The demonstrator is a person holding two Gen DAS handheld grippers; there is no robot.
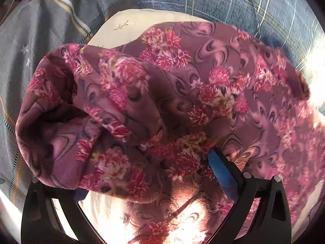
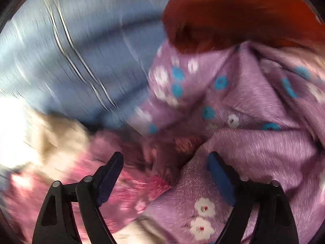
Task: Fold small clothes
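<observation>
A maroon garment with pink flowers (image 1: 172,93) lies bunched on a cream cloth (image 1: 130,26) and fills the left wrist view. My left gripper (image 1: 146,174) has its jaws wide apart; the garment's near fold drapes over the left finger and hides it, and only the right blue pad (image 1: 221,170) shows. In the blurred right wrist view, my right gripper (image 2: 164,162) is open above a lilac fleece garment with white and blue flowers (image 2: 254,138), and the maroon garment (image 2: 130,172) shows at the lower left. Neither gripper pinches cloth.
A blue-grey plaid bedsheet (image 1: 233,2) lies under everything and shows in the right wrist view (image 2: 67,65) too. A reddish-brown cloth (image 2: 233,14) sits at the upper right. Strong sunlight washes out the near edges.
</observation>
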